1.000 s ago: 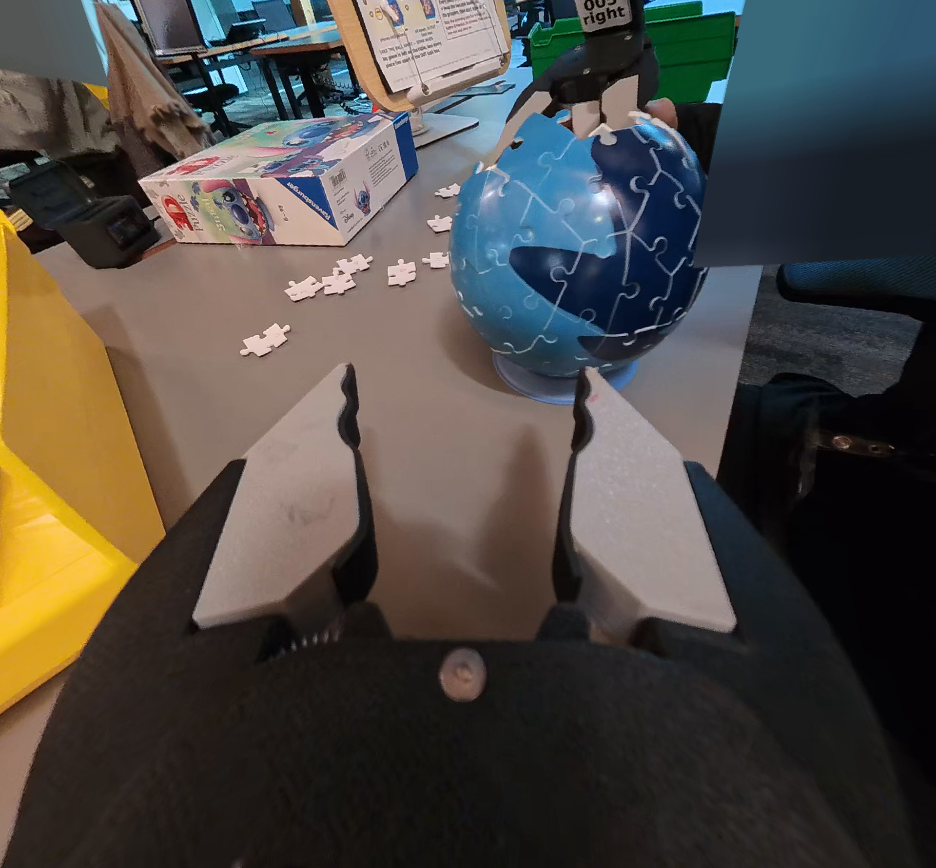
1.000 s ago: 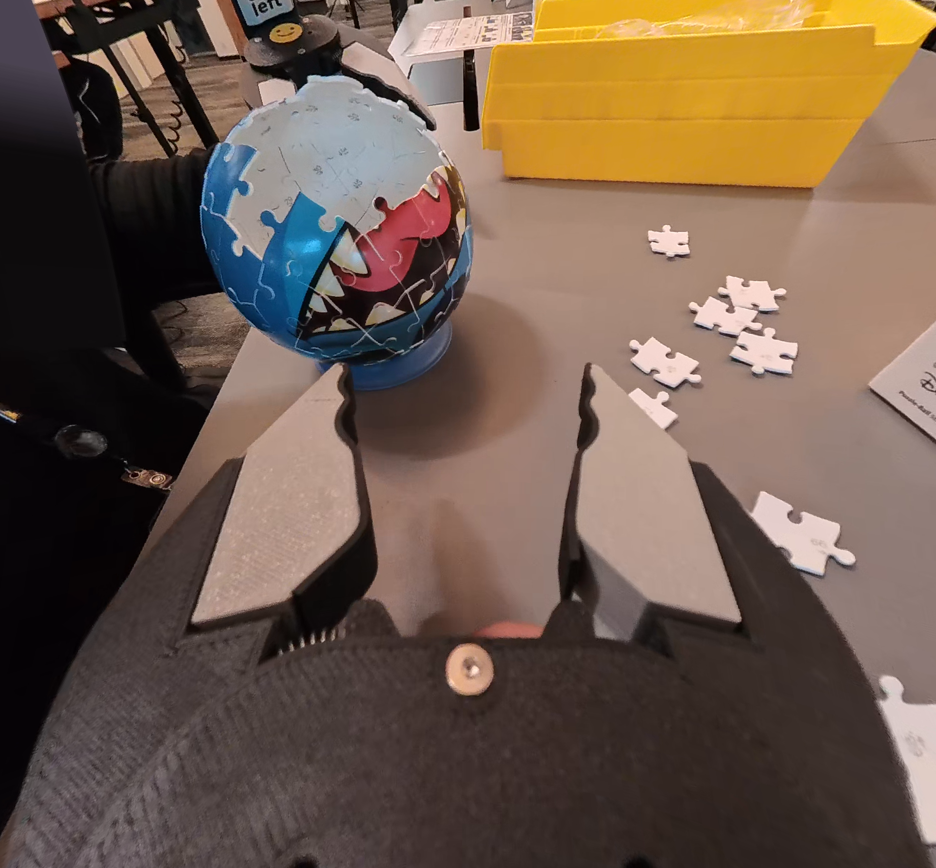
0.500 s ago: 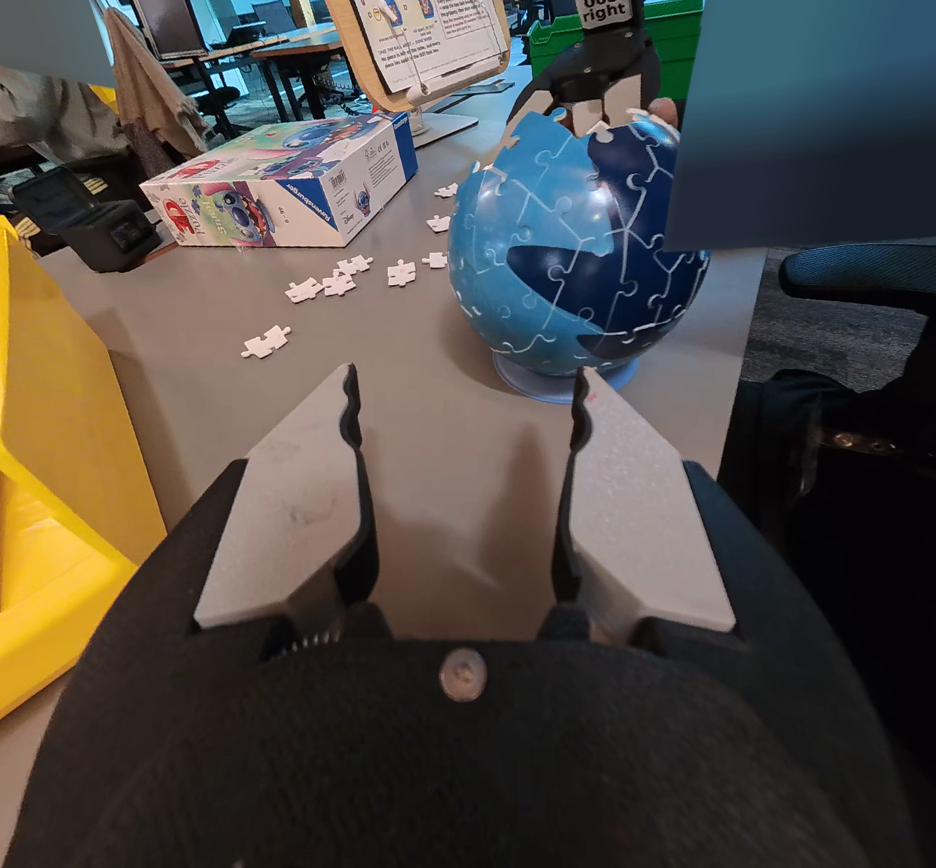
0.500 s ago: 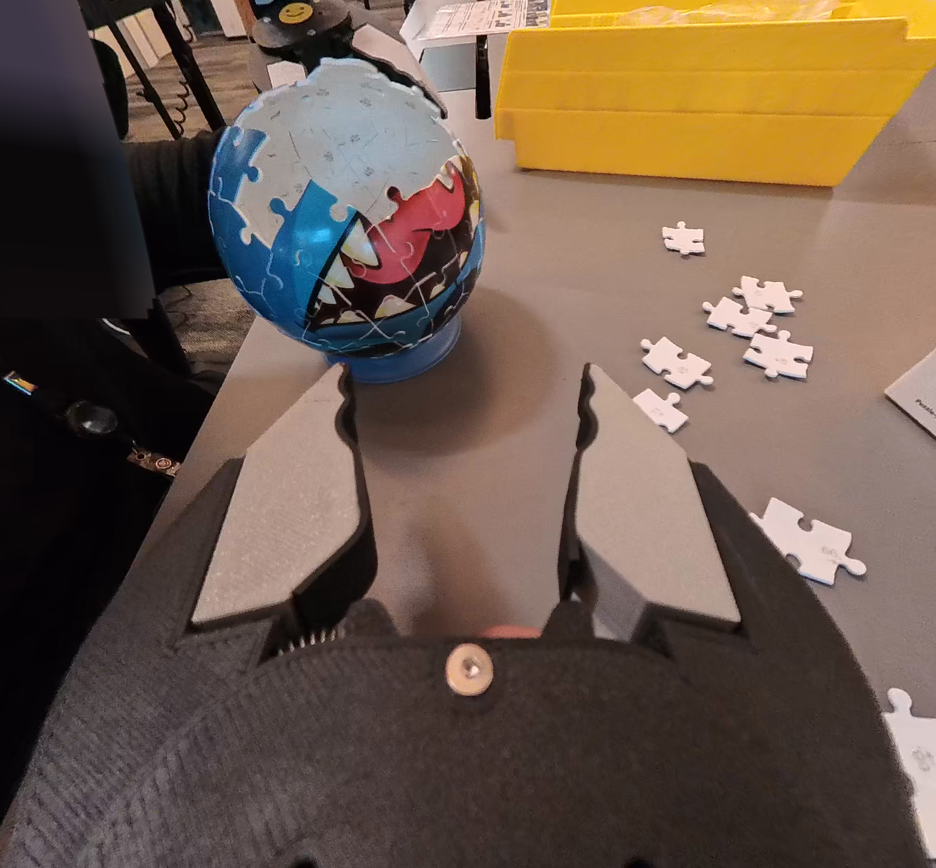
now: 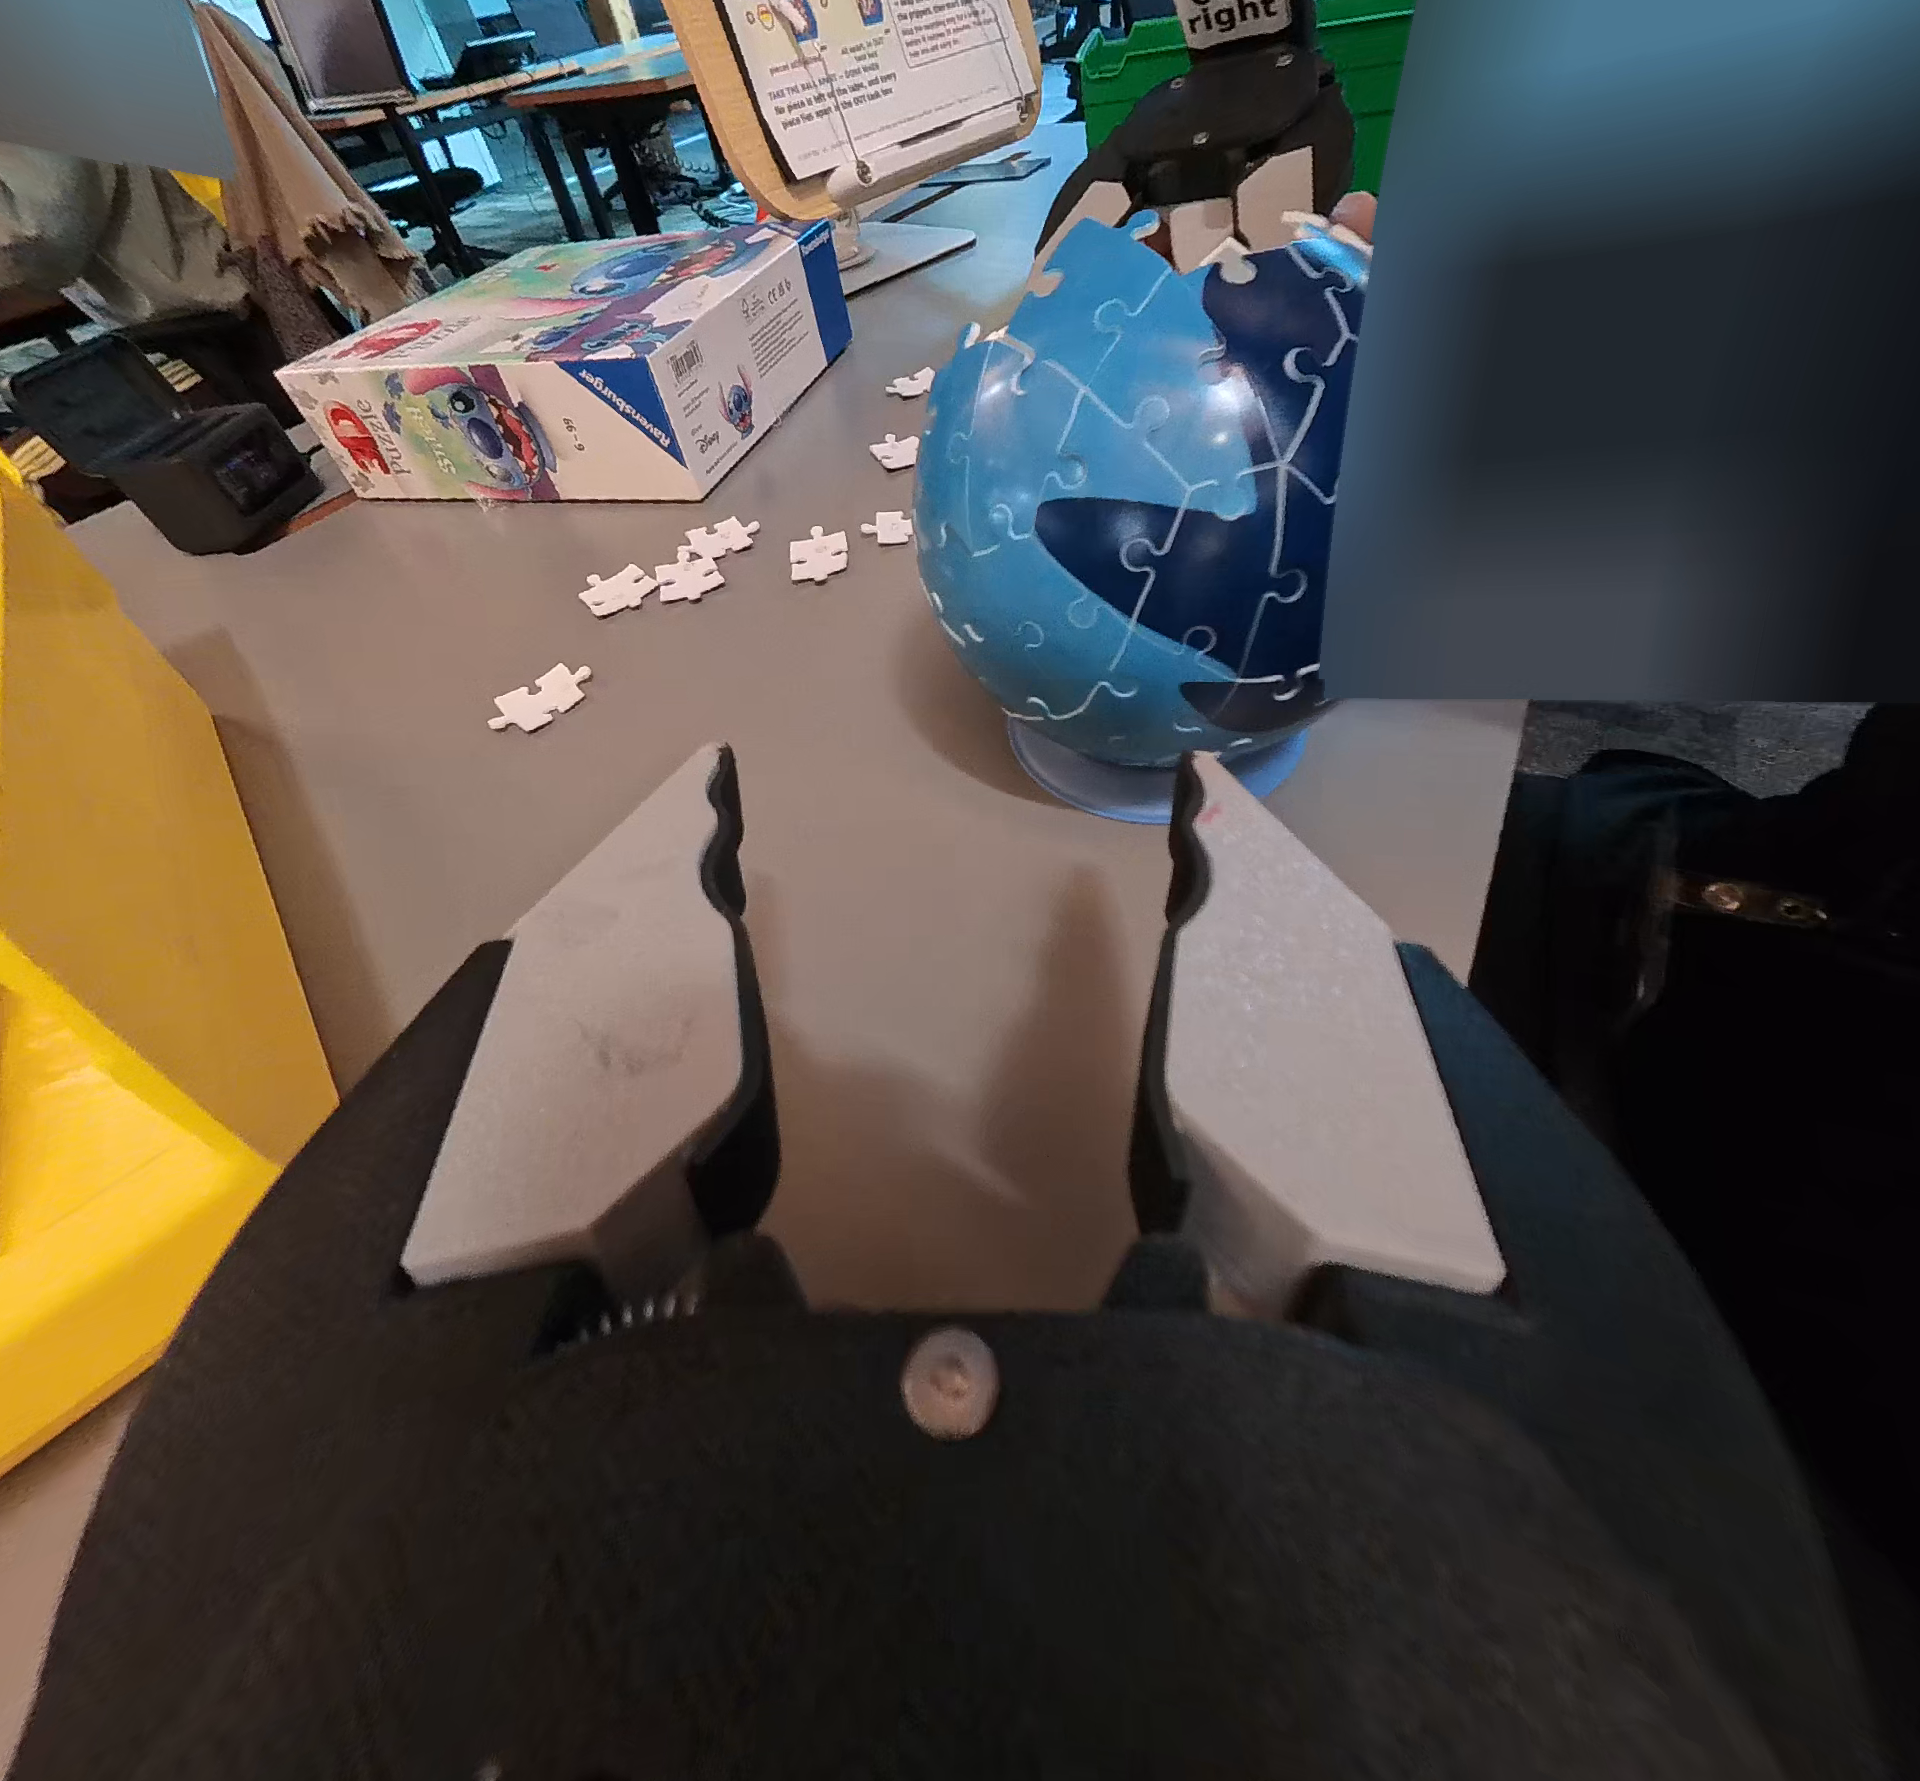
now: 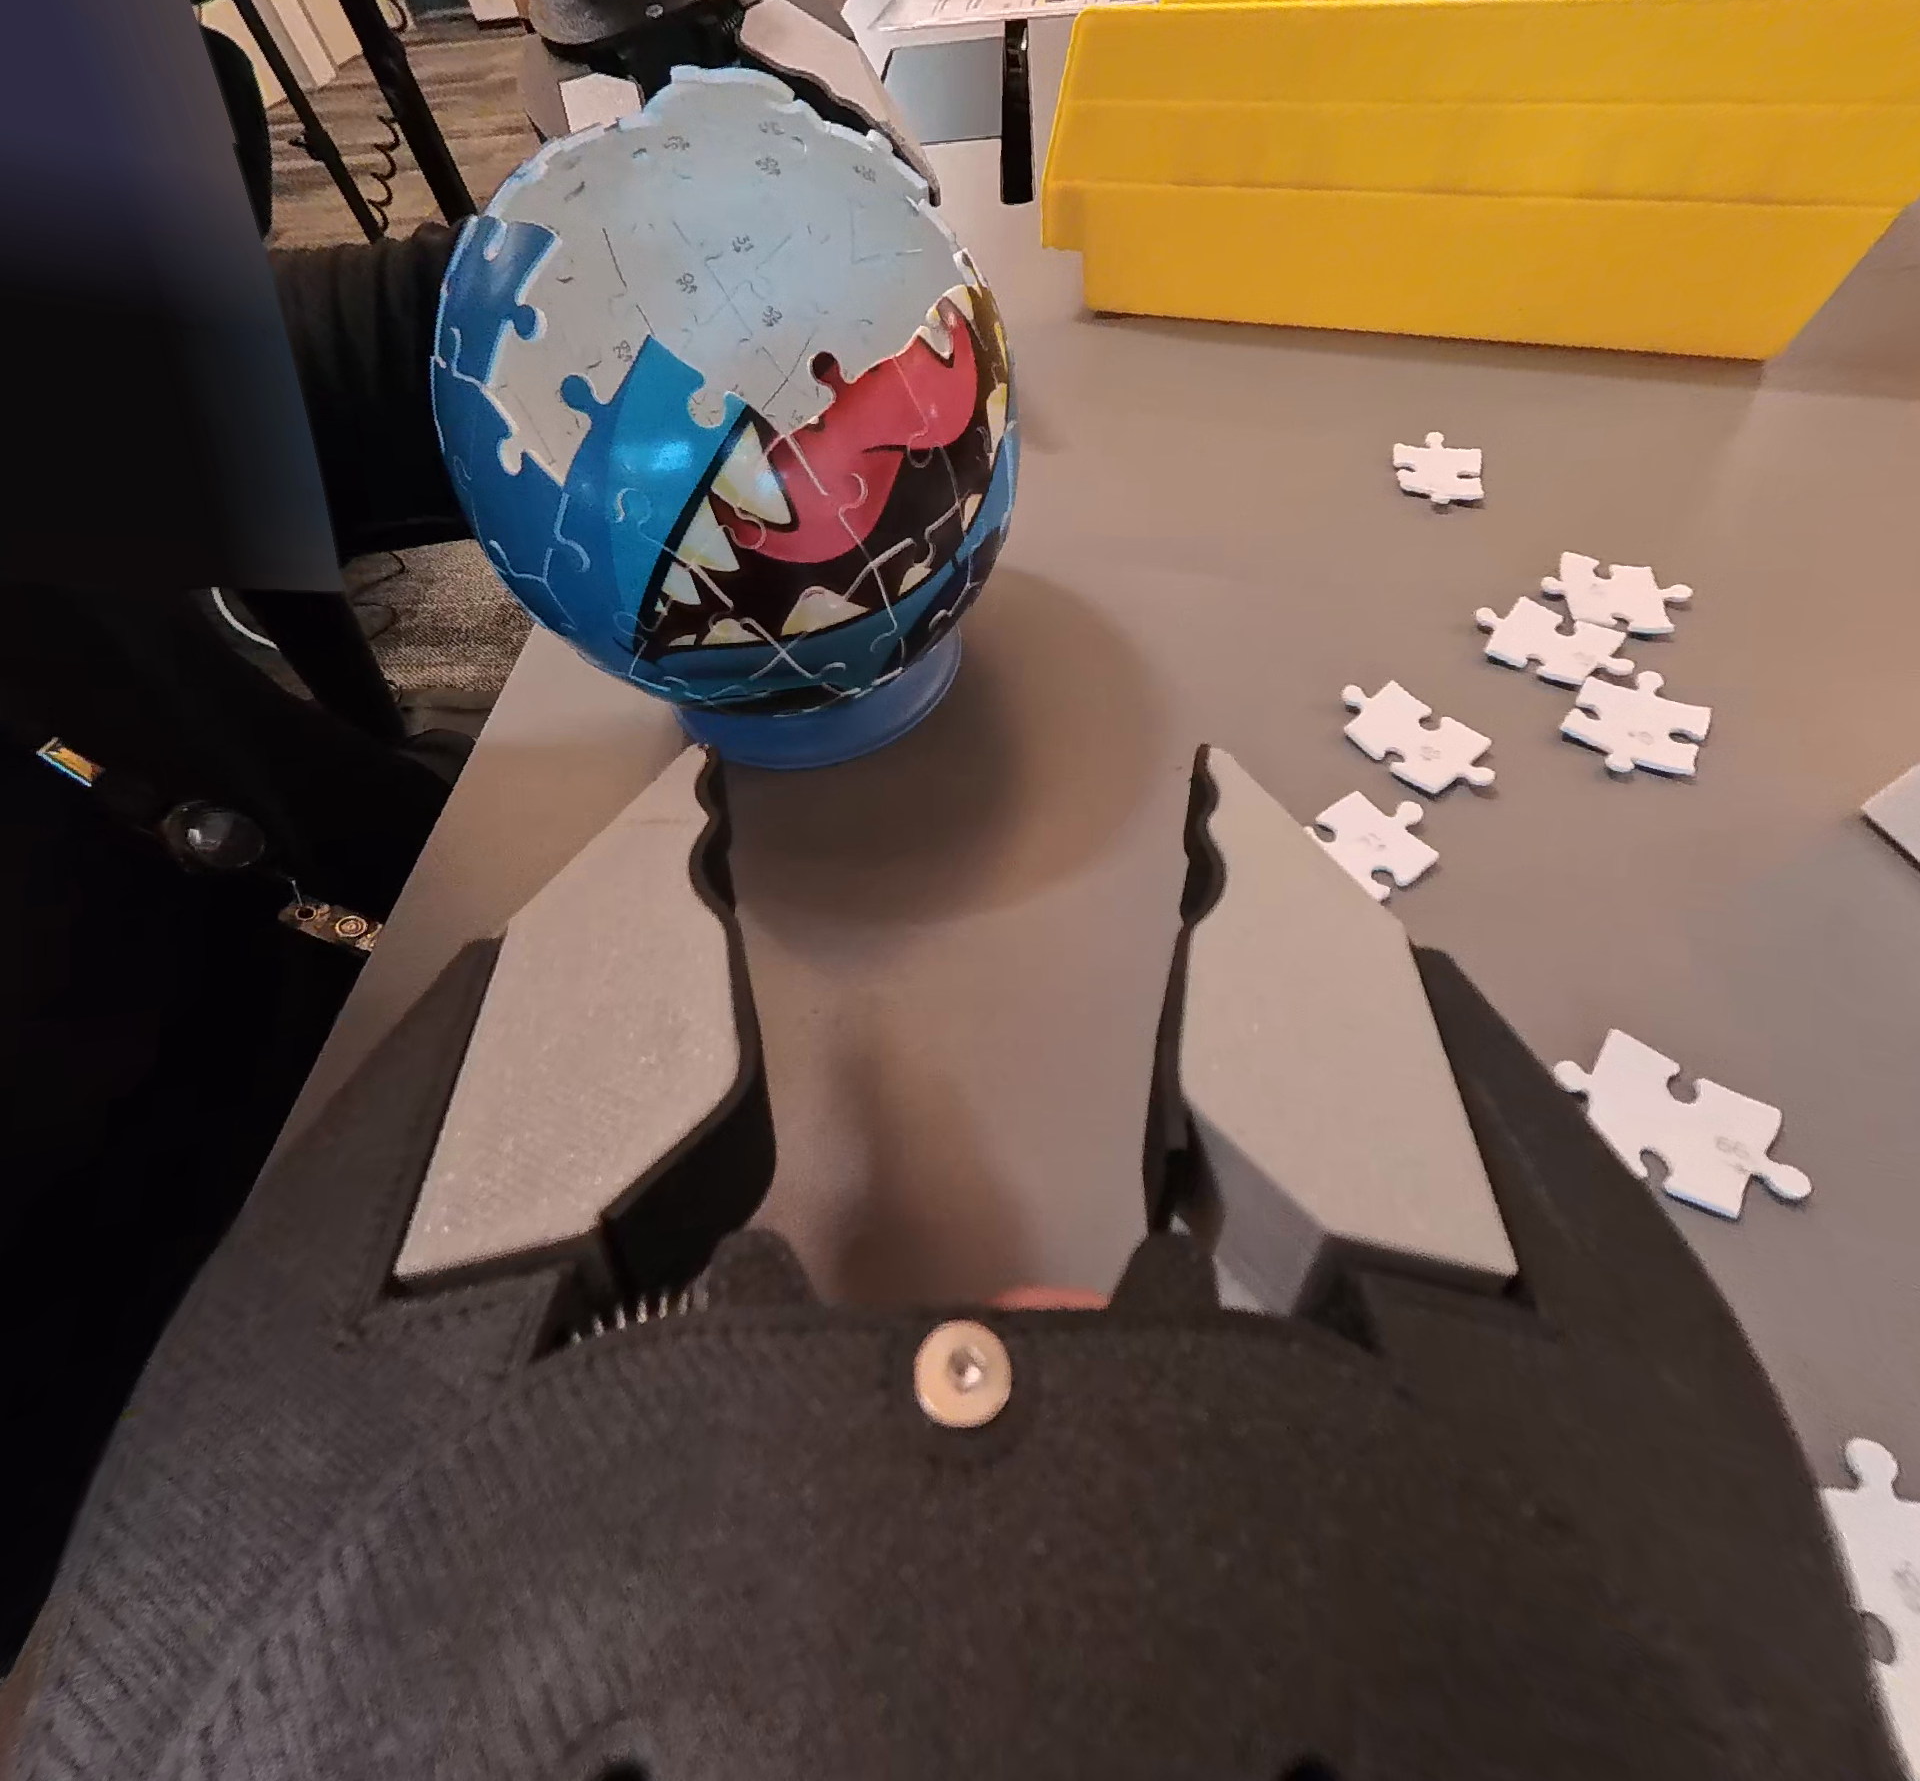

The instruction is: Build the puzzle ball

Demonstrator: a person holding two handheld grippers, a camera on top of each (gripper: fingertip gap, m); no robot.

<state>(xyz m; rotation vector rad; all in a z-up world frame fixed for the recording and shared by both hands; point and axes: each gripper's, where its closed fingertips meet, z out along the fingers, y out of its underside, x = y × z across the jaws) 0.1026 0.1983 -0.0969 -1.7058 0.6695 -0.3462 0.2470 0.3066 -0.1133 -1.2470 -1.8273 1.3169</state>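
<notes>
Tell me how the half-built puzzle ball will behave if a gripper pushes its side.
The puzzle ball is round and sits on only a small blue stand, so a sideways push would likely roll or tip it off. It looks like a hollow shell of thin pieces, so probably light. The open top has a jagged rim, so those edge pieces may flex or pop loose under pressure.

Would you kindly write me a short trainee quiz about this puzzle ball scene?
1. True or false: the puzzle ball is complete.
2. What does the ball rest on?
A. yellow bin
B. blue ring stand
C. puzzle box
3. Fill in: both the left gripper and the right gripper are ____.

Key:
1. False; its upper part is open, showing the white backs of pieces.
2. B
3. open; neither holds any of the loose white pieces on the grey table.
</notes>
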